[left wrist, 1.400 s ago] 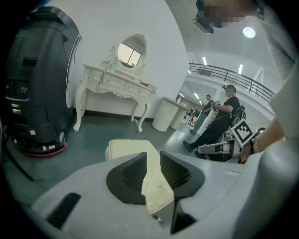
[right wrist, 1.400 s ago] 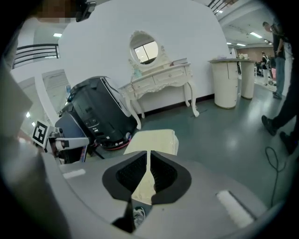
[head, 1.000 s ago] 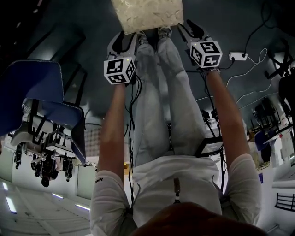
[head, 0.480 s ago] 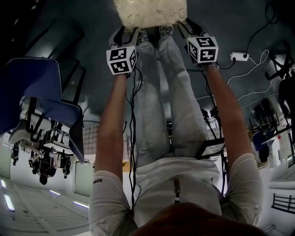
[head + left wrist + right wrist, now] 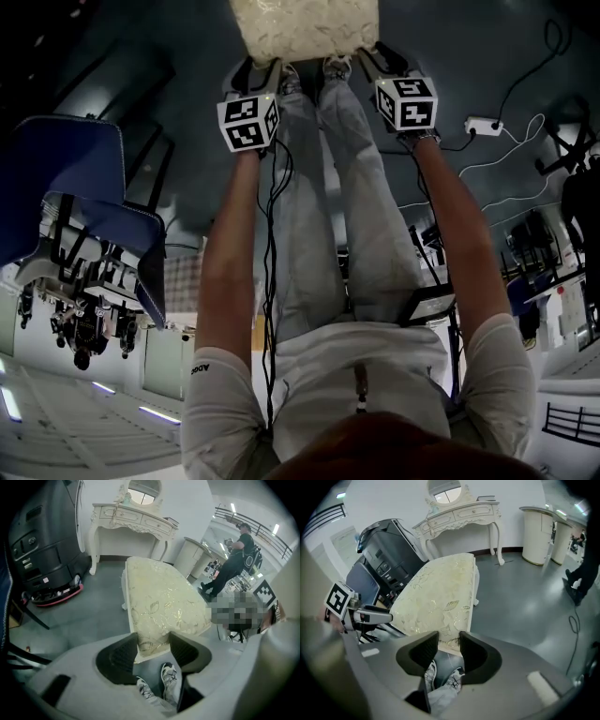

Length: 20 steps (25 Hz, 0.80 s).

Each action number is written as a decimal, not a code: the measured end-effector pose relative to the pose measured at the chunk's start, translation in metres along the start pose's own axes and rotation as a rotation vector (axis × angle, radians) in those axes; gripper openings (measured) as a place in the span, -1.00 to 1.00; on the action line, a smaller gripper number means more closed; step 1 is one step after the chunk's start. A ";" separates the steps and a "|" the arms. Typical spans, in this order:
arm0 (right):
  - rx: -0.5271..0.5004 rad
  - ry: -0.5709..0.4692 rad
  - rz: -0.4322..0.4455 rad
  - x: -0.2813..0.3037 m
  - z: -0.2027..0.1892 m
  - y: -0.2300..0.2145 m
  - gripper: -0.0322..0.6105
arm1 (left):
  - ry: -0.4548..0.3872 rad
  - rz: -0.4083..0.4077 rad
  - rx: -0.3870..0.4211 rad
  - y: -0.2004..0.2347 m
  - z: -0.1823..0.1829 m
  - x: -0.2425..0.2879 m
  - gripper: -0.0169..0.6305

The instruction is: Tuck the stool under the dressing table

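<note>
**Stool tuck: both grippers lined up on the near edge, nothing pushed in yet**

Far left there's a big black machine (image 5: 42, 541) parked on the floor, off to the side of the route.

Next is the left gripper (image 5: 153, 641). Its fingers are wide apart and just closing, with the near left corner of the stool (image 5: 159, 597) in the gap. I can't see the pads pressing on it yet.

The stool sits in the middle, a long cream seat with a gold leaf pattern. It points lengthwise at the dressing desk (image 5: 126, 520) by the far wall and is well apart from it. My guess is it's aimed that way so it can slide straight into the leg gap.

The right gripper (image 5: 449, 641) has its fingers apart too, straddling the near right end of the seat edge, not visibly clamped.

One gripper per corner makes sense to me, since pushing from both ends should keep a long stool from swinging off line. The person's shoes (image 5: 431, 672) stand just behind the near edge, between the grippers.

As for containers, the desk's drawers (image 5: 461, 513) are all shut, so I can't see what's in them. Far right there's a rounded white cabinet (image 5: 539, 531), and I can't see inside that either.
</note>
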State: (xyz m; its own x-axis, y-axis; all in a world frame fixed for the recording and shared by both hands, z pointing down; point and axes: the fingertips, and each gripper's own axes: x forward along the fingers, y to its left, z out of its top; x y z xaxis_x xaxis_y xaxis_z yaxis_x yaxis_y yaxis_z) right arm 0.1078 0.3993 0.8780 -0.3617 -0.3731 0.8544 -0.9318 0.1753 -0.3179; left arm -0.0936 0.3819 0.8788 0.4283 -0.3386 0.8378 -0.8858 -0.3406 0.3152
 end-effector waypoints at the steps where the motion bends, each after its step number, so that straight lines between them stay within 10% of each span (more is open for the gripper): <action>1: 0.010 -0.013 -0.008 0.003 0.009 -0.002 -0.41 | -0.008 0.007 -0.006 0.003 0.007 0.002 -0.26; 20: -0.078 -0.066 -0.019 0.052 0.162 -0.040 -0.40 | -0.093 0.047 0.030 0.039 0.141 0.050 -0.26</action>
State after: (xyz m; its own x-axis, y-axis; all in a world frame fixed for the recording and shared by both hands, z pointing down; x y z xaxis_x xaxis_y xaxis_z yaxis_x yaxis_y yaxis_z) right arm 0.1213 0.2251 0.8689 -0.3480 -0.4353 0.8303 -0.9340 0.2374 -0.2670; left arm -0.0818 0.2279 0.8697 0.4025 -0.4342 0.8059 -0.9001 -0.3481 0.2620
